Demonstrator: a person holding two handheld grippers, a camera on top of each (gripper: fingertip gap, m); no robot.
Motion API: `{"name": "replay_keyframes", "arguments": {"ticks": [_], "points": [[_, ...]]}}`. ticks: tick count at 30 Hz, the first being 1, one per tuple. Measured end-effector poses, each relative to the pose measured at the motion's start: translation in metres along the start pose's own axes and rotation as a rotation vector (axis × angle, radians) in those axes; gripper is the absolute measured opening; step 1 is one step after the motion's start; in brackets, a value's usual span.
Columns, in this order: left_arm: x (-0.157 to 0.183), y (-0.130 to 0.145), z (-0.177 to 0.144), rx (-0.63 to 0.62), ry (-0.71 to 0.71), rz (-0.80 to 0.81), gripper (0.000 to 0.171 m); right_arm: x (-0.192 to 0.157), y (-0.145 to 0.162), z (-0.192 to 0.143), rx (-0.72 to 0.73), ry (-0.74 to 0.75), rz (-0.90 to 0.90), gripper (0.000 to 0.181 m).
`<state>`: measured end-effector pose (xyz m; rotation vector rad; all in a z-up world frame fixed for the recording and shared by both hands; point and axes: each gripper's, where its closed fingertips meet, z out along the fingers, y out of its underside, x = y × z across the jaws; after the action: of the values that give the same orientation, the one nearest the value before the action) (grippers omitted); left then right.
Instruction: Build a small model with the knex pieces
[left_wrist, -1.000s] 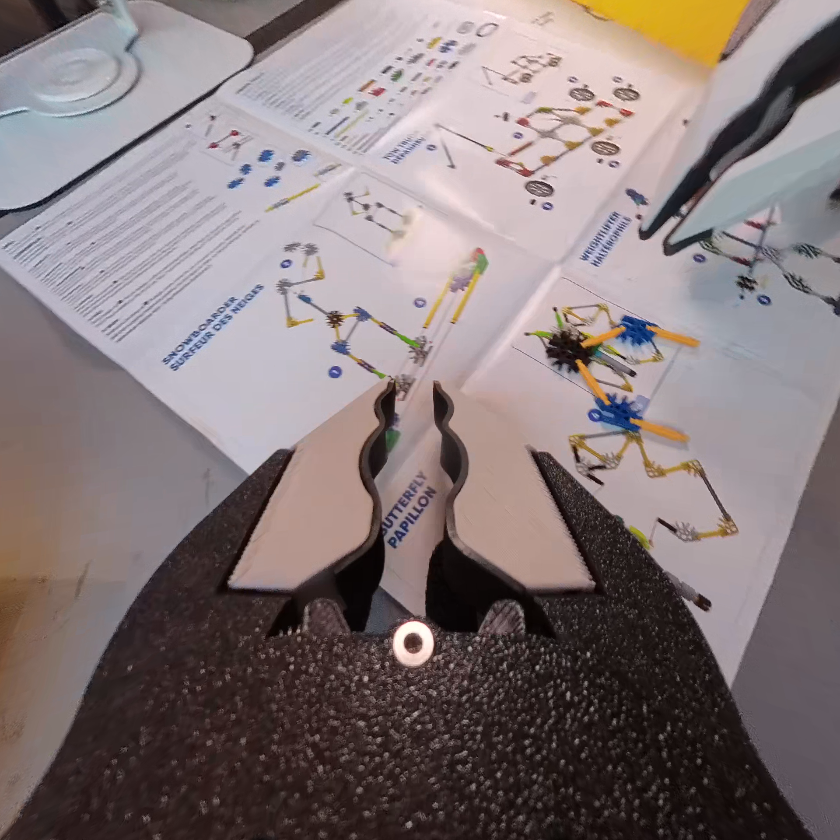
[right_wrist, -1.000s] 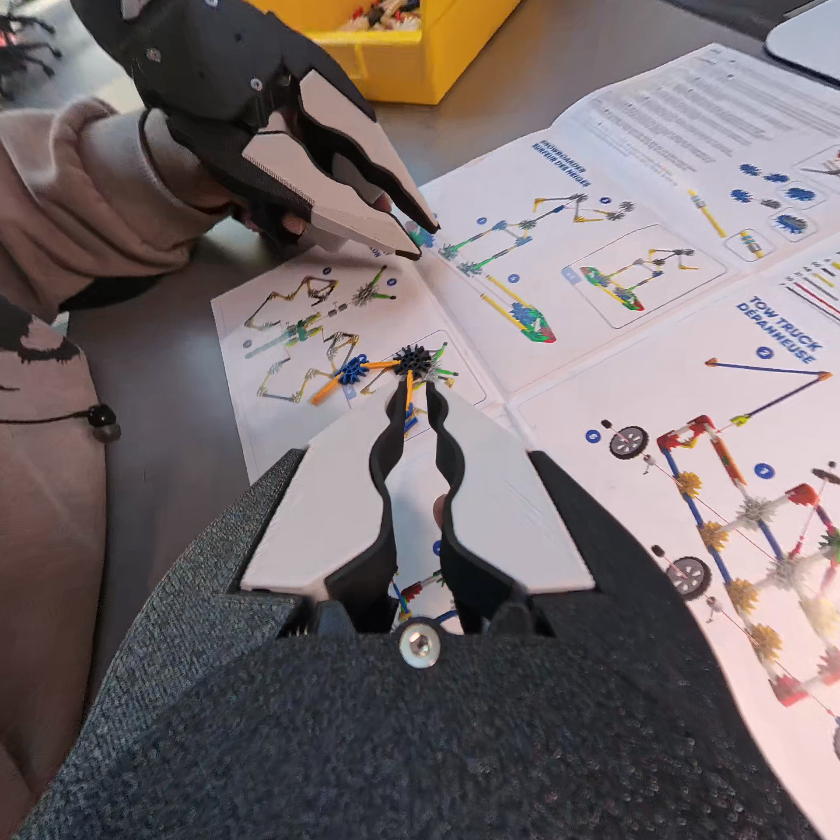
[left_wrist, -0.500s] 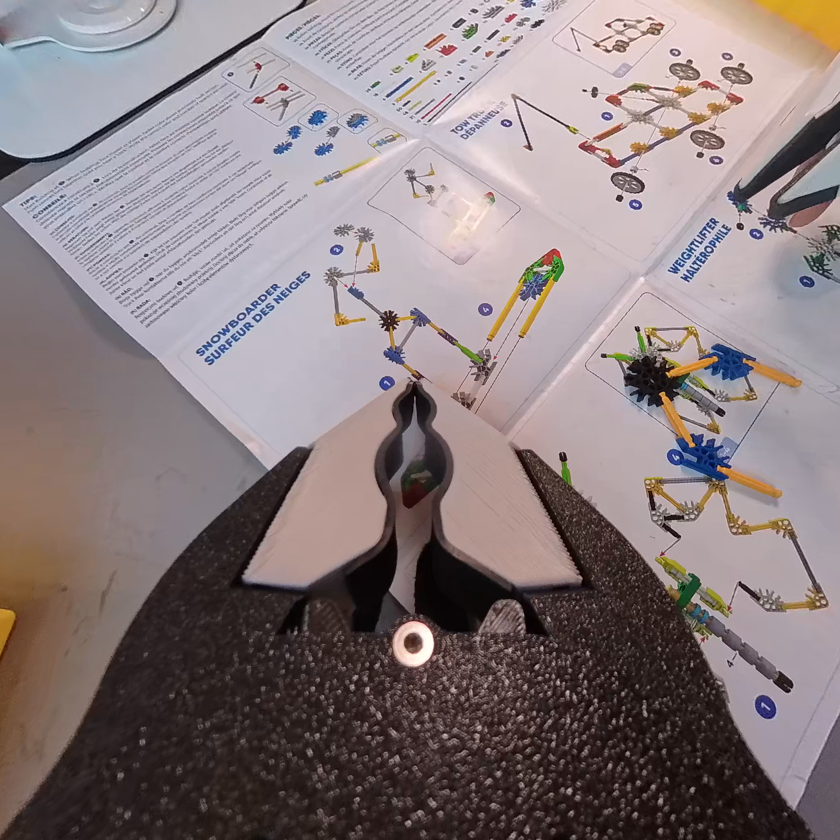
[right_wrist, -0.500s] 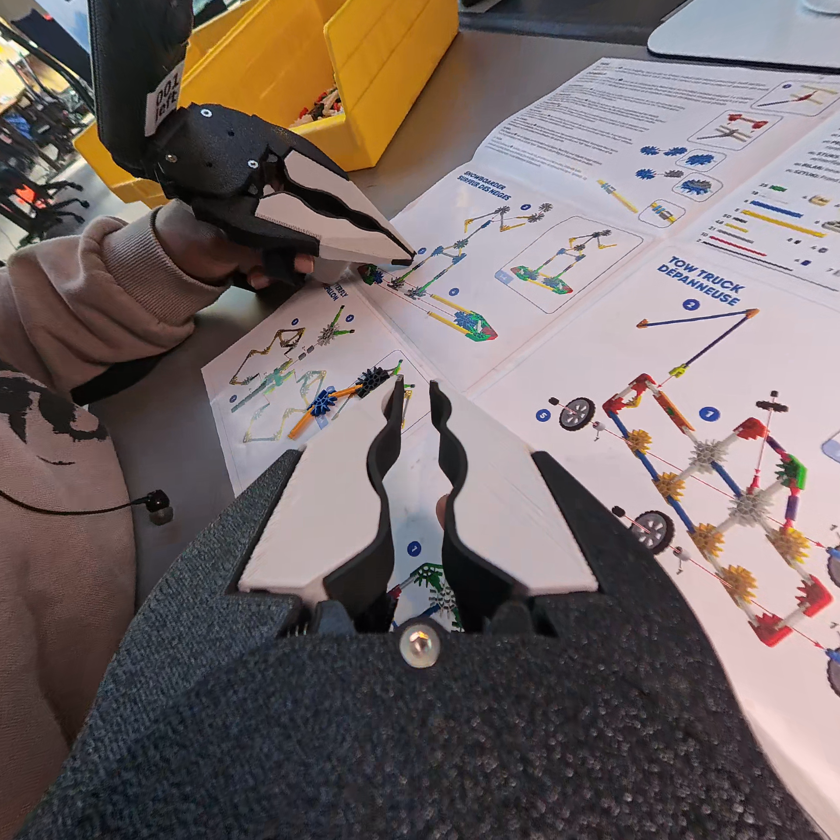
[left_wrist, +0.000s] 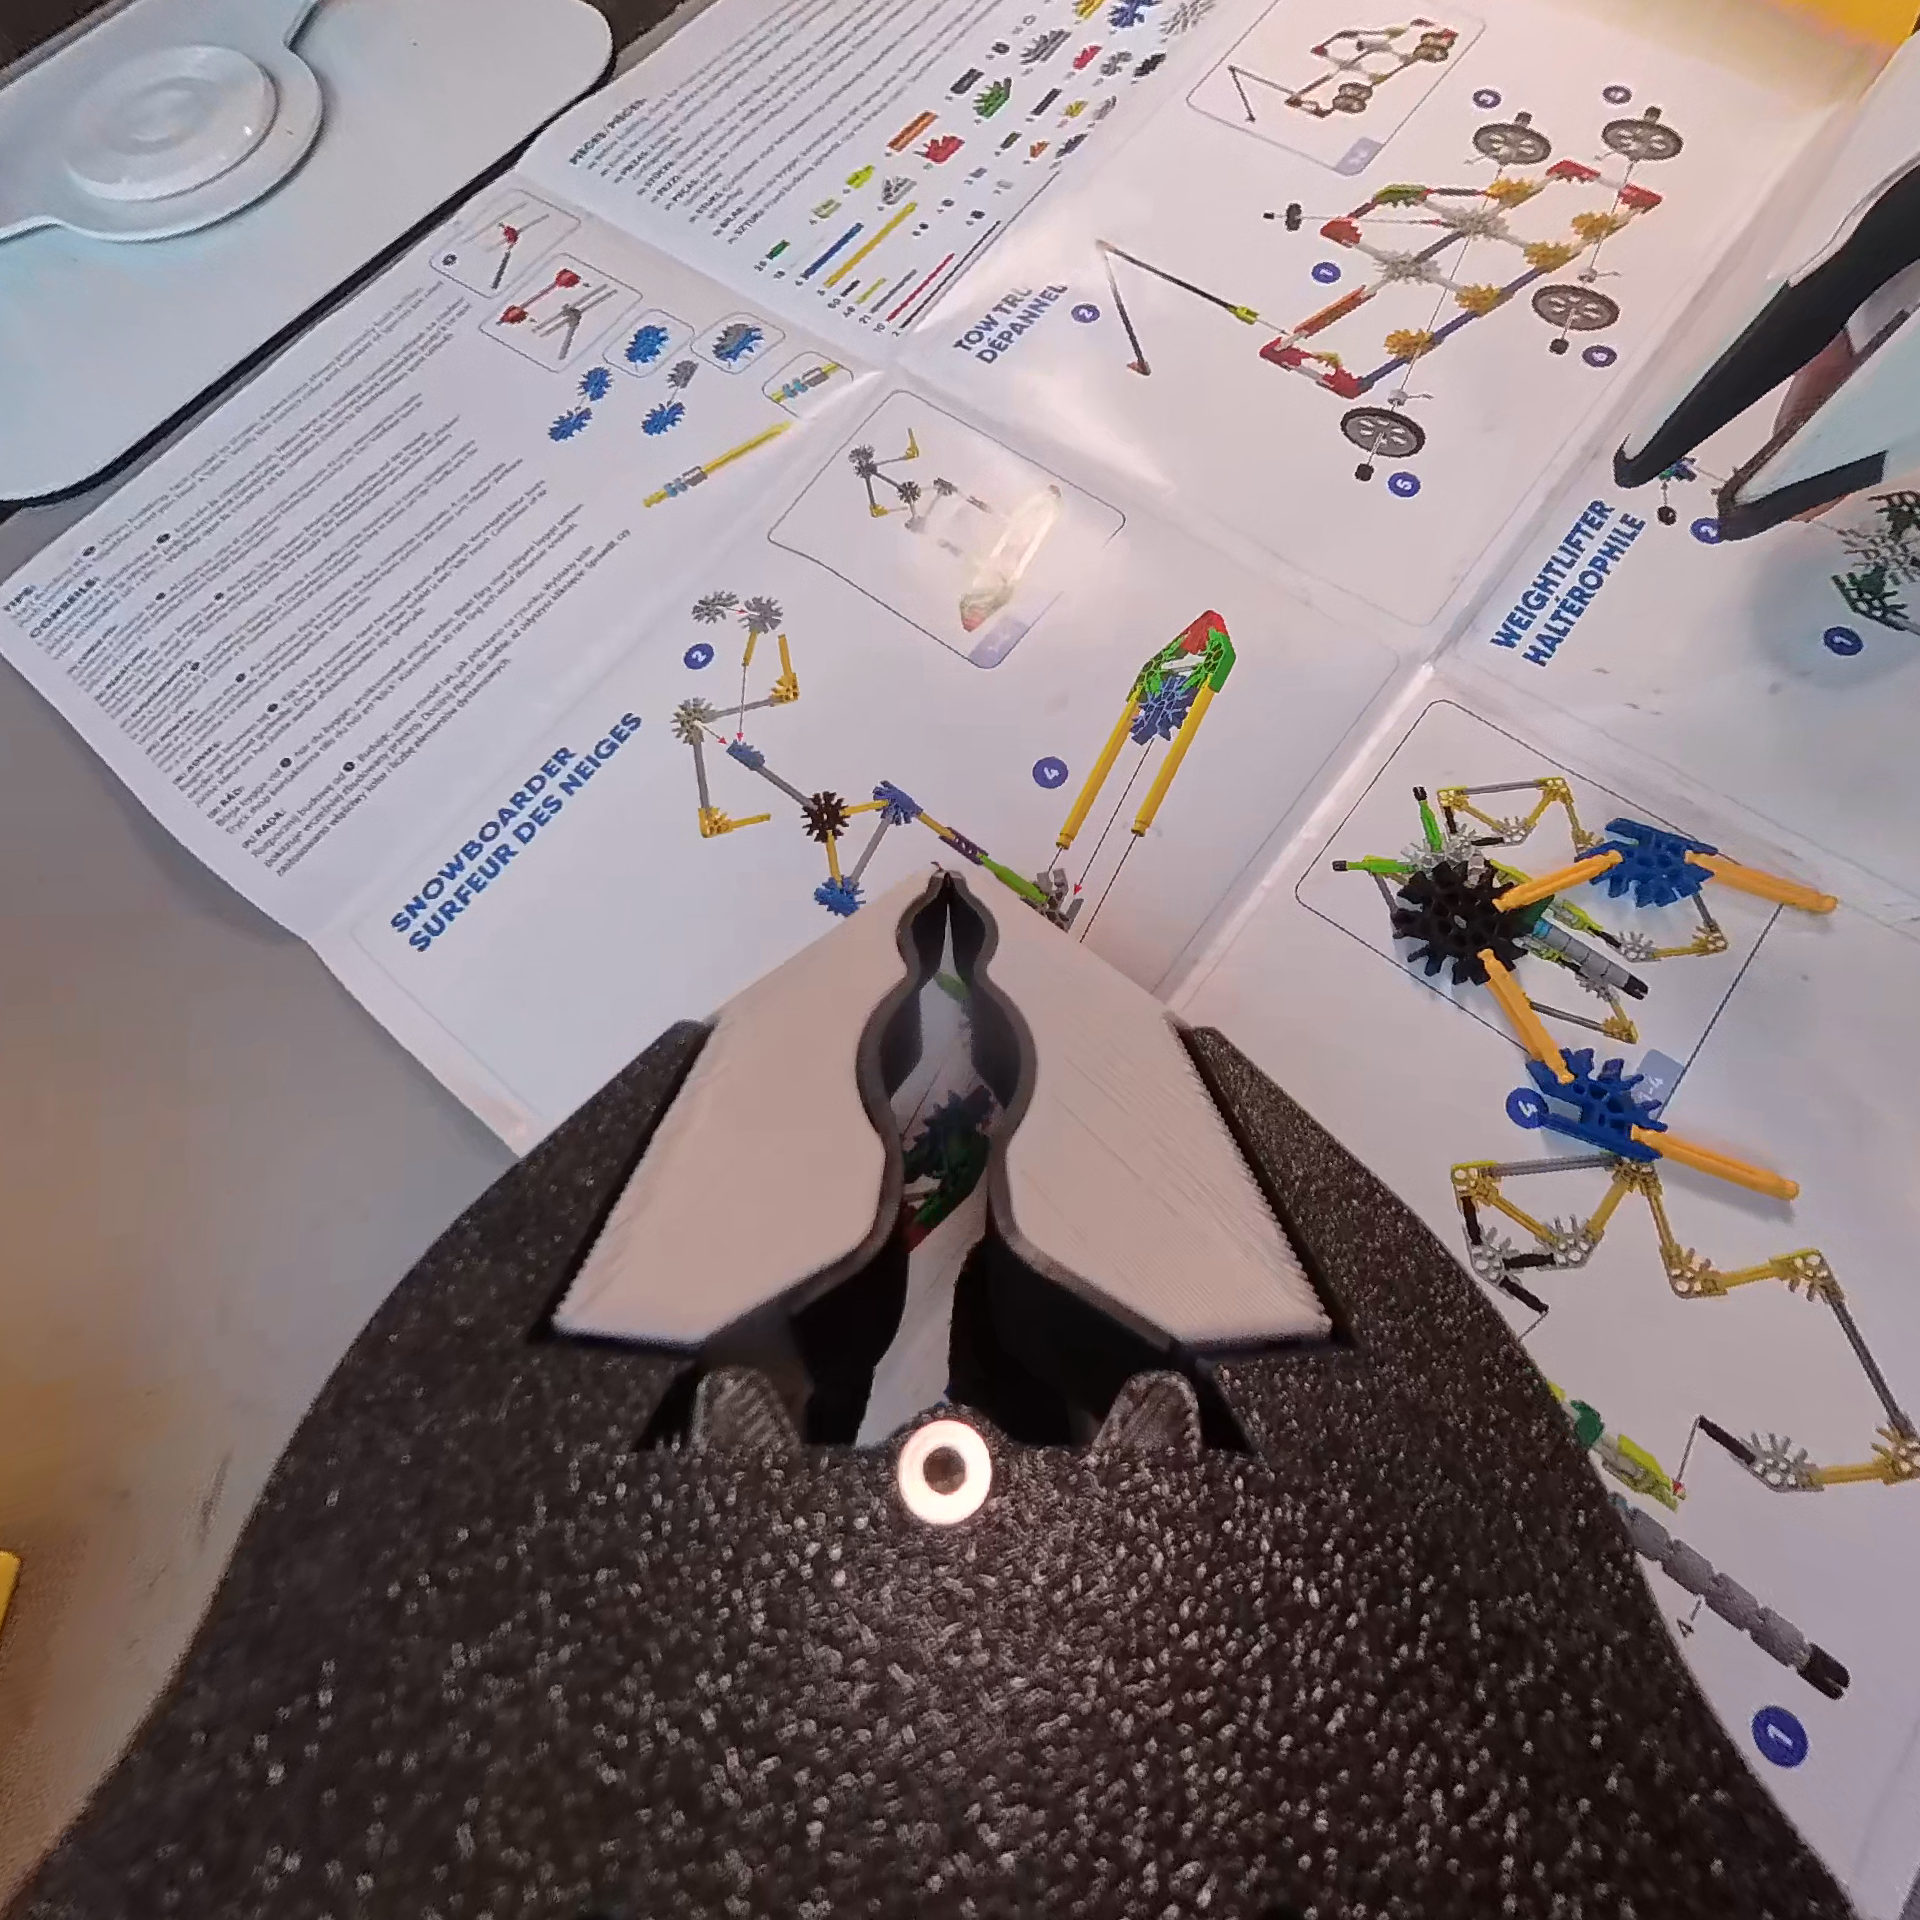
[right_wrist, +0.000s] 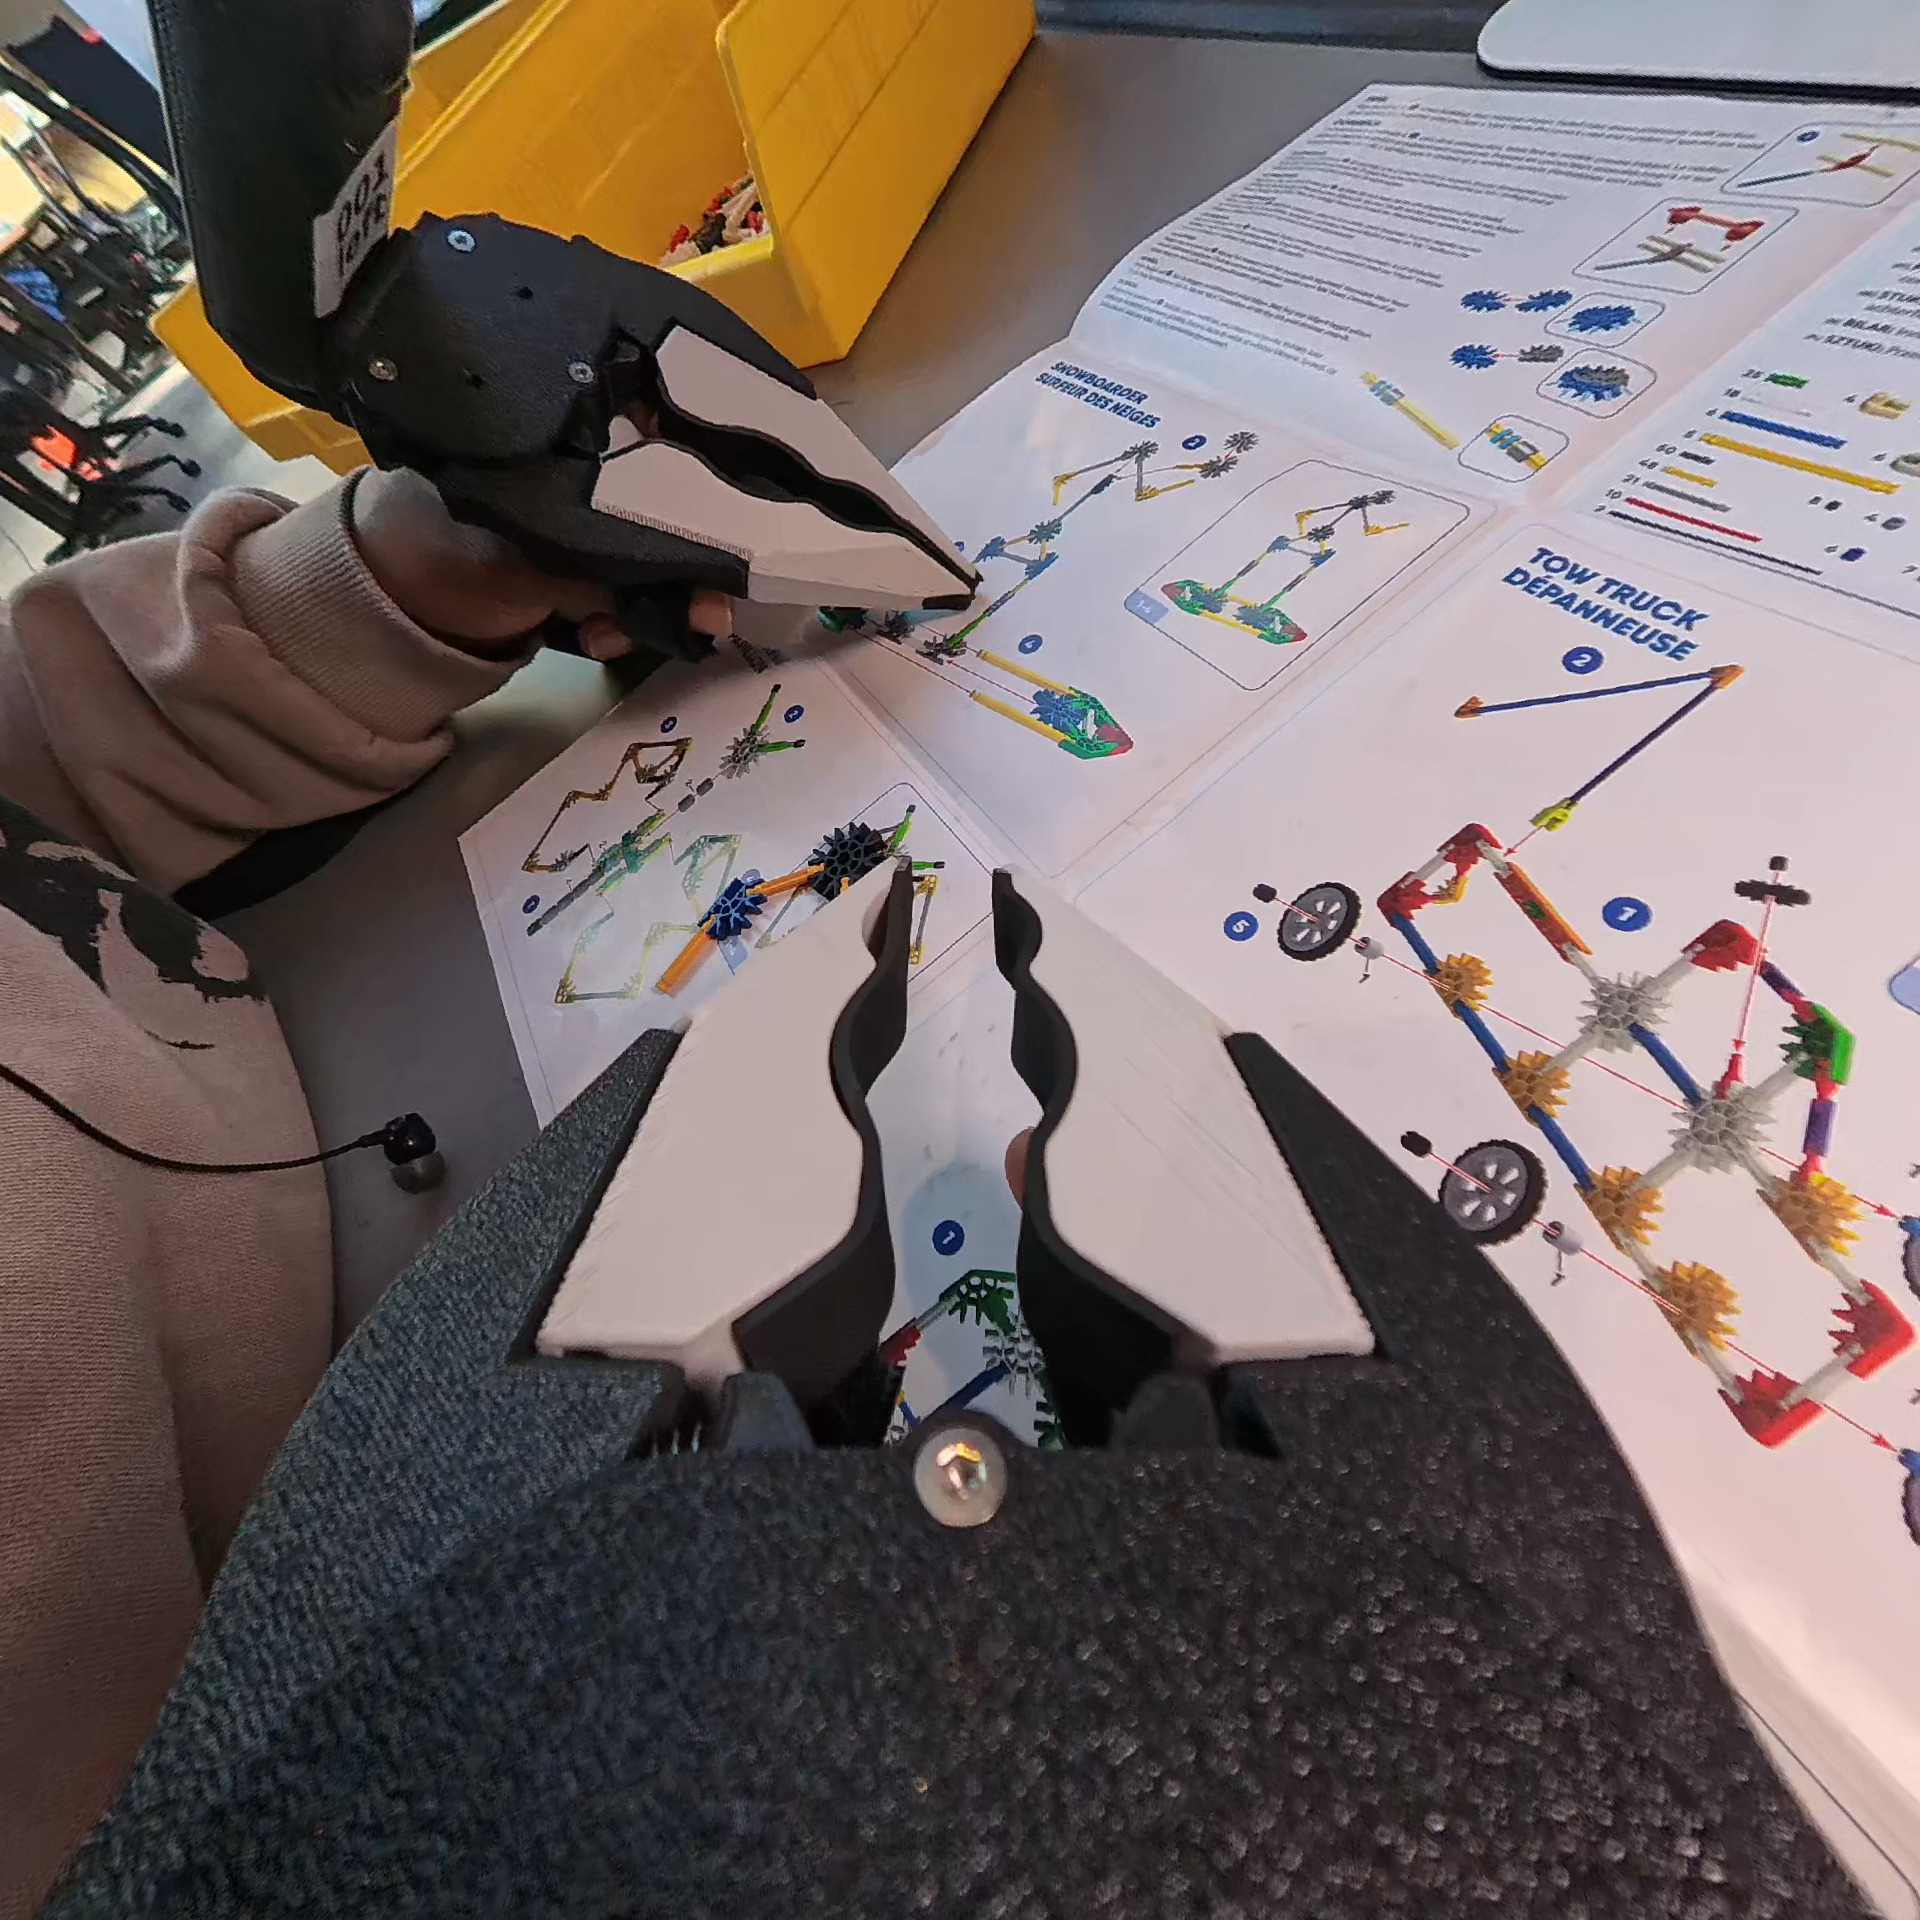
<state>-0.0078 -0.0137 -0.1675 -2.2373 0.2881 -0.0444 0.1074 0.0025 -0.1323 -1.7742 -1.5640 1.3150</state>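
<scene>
Hovering over the unfolded instruction sheet (left_wrist: 935, 644) on the desk (left_wrist: 156, 1039), my left tool (left_wrist: 943, 883) is clenched with nothing in it. My right tool (right_wrist: 951, 883) is released, tips just beside the toy assembly (right_wrist: 790, 894) of black and blue connectors with orange rods on the sheet.

Grey table (right_wrist: 1081, 177) here, mostly covered by a big unfolded instruction sheet (left_wrist: 582, 914) lying flat, one edge sitting close to the table's near edge. A small toy build (left_wrist: 1538, 935) with black and blue connectors and orange rods sits on the sheet. Yellow bins (right_wrist: 831, 156) sit just past the sheet's far-left corner, and a pale flat pad (left_wrist: 343, 208) by the far edge.
</scene>
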Motion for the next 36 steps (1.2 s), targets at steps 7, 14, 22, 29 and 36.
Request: {"name": "replay_keyframes", "arguments": {"ticks": [7, 14, 22, 29, 36], "points": [[0.0042, -0.0025, 0.0066, -0.01, 0.017, 0.022, 0.0, 0.0015, 0.0012, -0.0024, 0.004, -0.004, 0.023, 0.014], [0.0051, 0.0003, 0.0079, -0.022, 0.009, 0.038, 0.0, 0.0028, 0.003, -0.0009, -0.009, 0.002, 0.027, 0.015], [0.0052, 0.0006, 0.008, -0.021, 0.02, 0.025, 0.0, 0.005, 0.0032, -0.0015, -0.006, 0.006, 0.043, 0.015], [0.0052, 0.0012, 0.0075, -0.023, -0.008, 0.057, 0.0, 0.0039, 0.005, 0.0002, -0.022, 0.027, 0.01, 0.015], [0.0024, -0.0003, 0.0044, -0.008, -0.051, 0.087, 0.001, -0.0036, 0.0039, 0.0009, -0.028, 0.102, -0.169, 0.015]]}}
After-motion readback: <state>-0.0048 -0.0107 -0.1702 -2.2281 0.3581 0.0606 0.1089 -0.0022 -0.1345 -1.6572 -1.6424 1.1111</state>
